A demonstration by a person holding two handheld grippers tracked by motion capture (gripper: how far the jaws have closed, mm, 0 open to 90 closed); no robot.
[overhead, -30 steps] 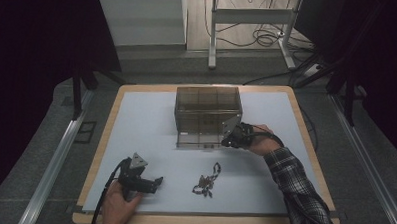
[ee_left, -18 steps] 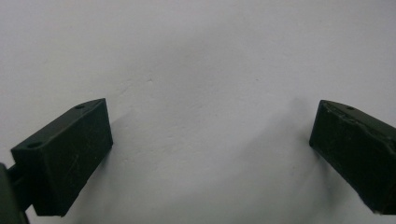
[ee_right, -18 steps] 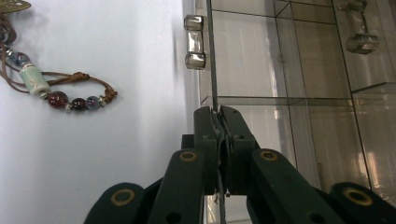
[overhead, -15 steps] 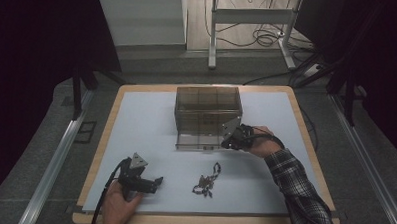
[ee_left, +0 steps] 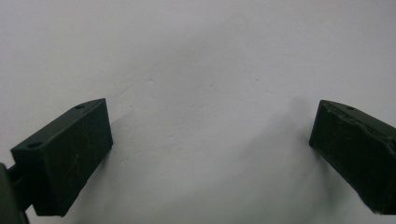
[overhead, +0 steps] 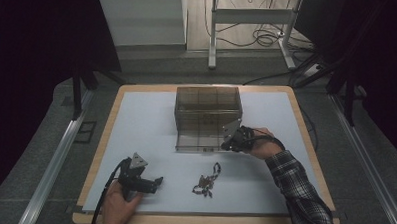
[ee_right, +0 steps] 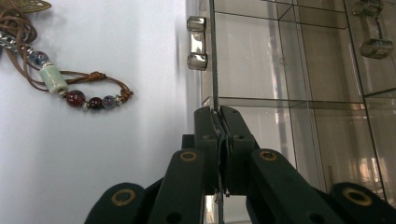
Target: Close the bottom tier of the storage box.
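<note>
- A wooden-edged bench (overhead: 101,138) with a pale blue-white top is seen from above, with dark floor all around it.
- Near the middle of the bench stands a clear, smoky-tinted box (overhead: 207,112) divided into compartments, with a thin clear front panel (ee_right: 214,56) extending toward the person.
- The right gripper (overhead: 234,141), held by a hand in a plaid sleeve (overhead: 296,188), sits at the front right corner of the box.
- In the right gripper view, its two black jaws are closed tight on the edge of the clear panel, which stands edge-on between them; a small silver handle (ee_right: 197,43) is fixed to the panel just past the jaws.
- A beaded necklace (overhead: 207,179) on brown cord lies loose on the bench in front of the box, between the two hands and apart from both.
- The left gripper (overhead: 150,184) rests low at the near left of the bench, well away from the box.
- Its jaws stand wide apart with just bare bench surface between them.
</note>
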